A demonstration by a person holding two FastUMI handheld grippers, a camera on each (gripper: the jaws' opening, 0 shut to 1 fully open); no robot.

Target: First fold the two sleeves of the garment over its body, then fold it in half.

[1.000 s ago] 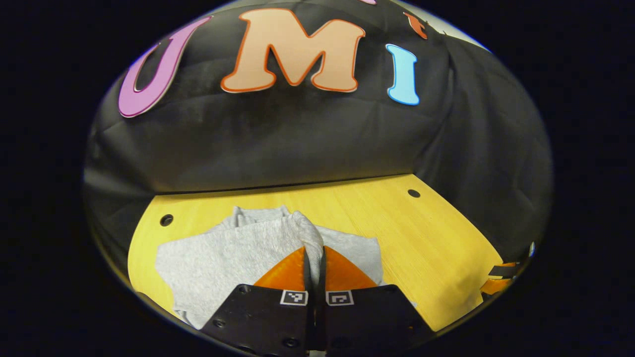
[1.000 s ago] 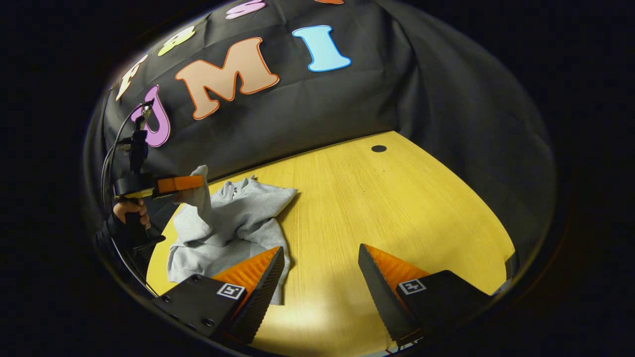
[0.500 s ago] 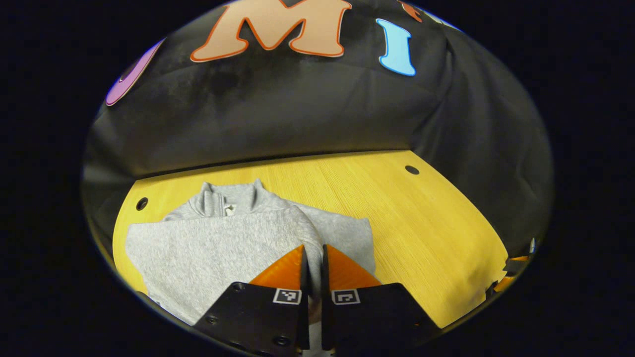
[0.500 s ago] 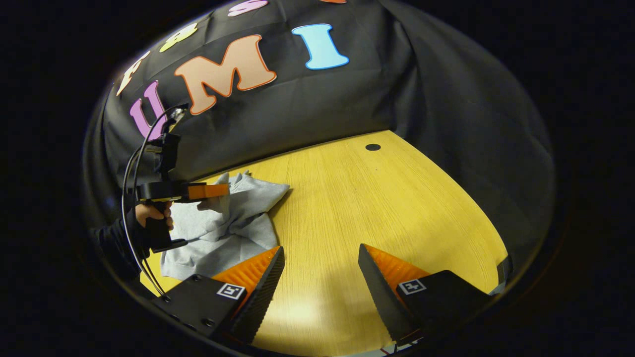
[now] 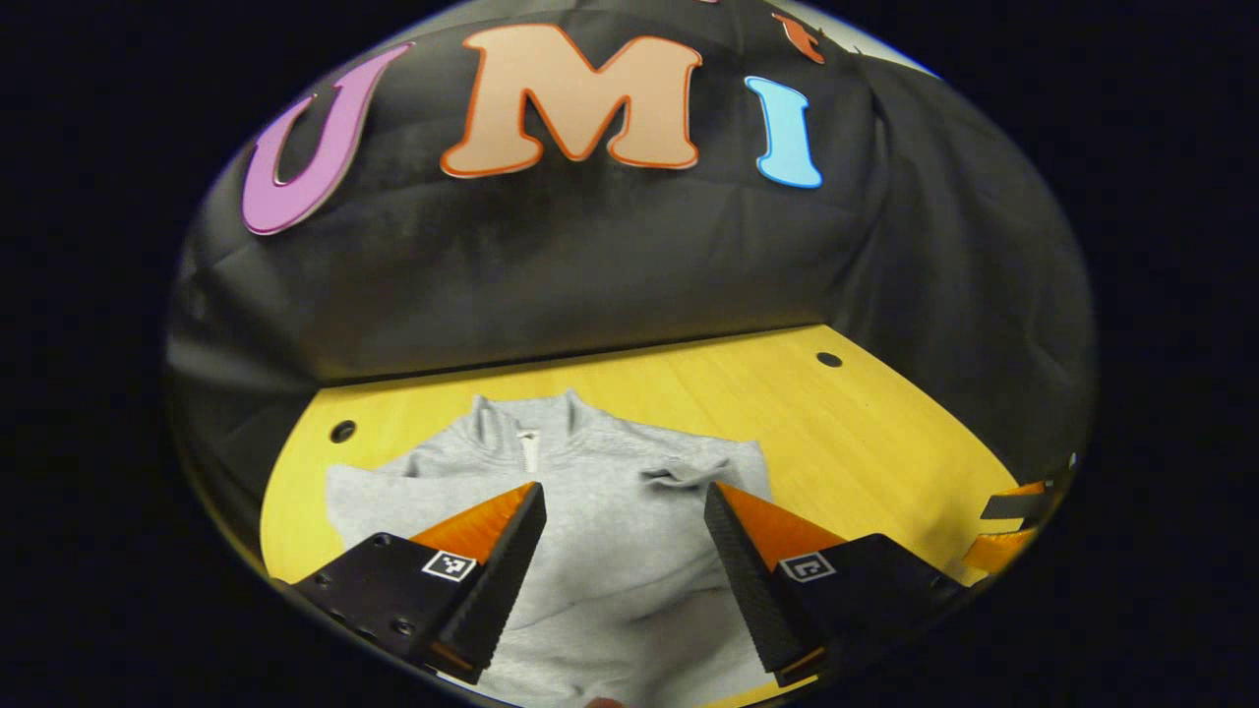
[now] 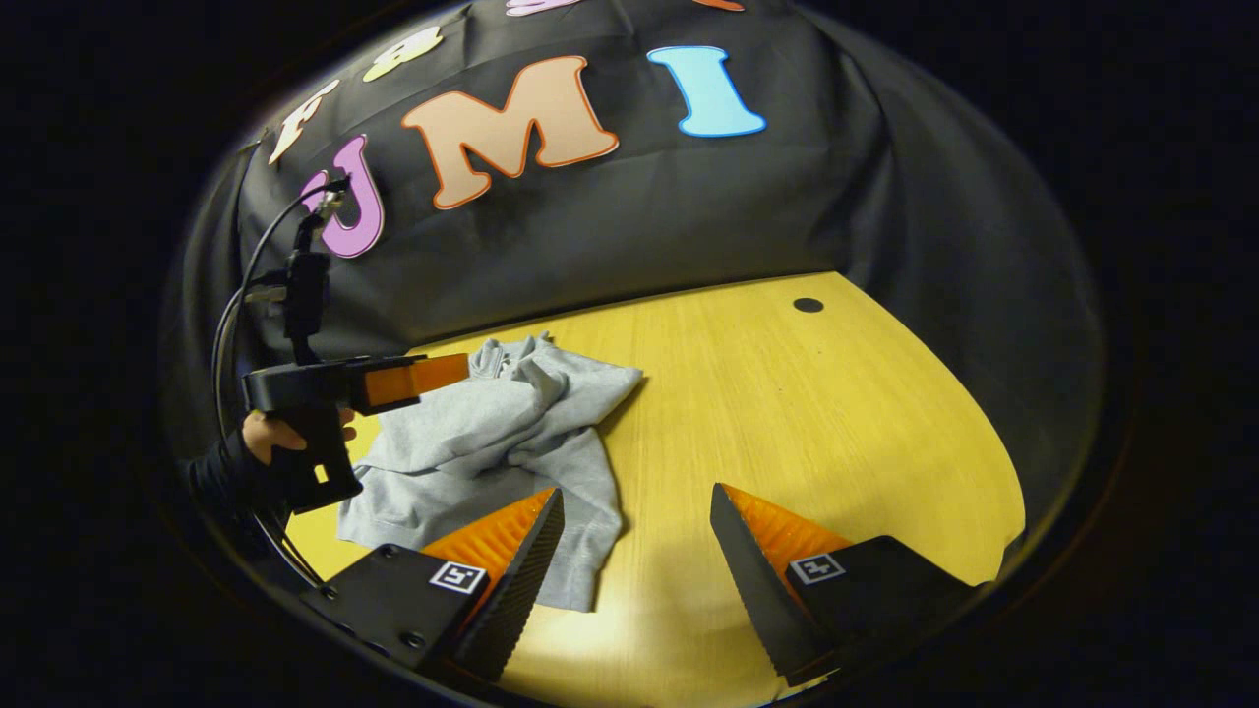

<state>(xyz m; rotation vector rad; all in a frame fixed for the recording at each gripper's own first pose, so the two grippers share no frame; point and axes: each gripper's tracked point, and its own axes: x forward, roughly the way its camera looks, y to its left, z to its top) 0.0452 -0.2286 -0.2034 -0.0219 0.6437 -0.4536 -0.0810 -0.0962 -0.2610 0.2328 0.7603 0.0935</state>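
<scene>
On the yellow worktop (image 5: 885, 433), towards its left and far side near the black cloth wall, lies the grey garment (image 5: 600, 511), a soft knit pullover with a short zip at its collar (image 5: 528, 442), which points at the wall. I judge it light and limp: it will drape and crease wherever I lift it, will not hold a shape by itself, and may drag its lower layers along if I pull too fast. It is not fragile and not slippery, so a pinch on a hem, a cuff or a folded edge should hold; for the halving fold I would take the bottom hem at its two corners, one per gripper. From the right gripper view the cloth looks bunched, one sleeve (image 6: 521, 393) lying across the body in a ridge, so some smoothing may be needed. My left gripper (image 5: 622, 531) hangs just above the garment's body with its jaws spread wide and nothing between them; half a second ago those jaws were closed on a fold of grey cloth held up over the body, so the sleeve has since been let go and now lies flat there. My right gripper (image 6: 637, 536) is likewise wide open and empty, over bare wood beside the garment's near edge, much as it was before.
</scene>
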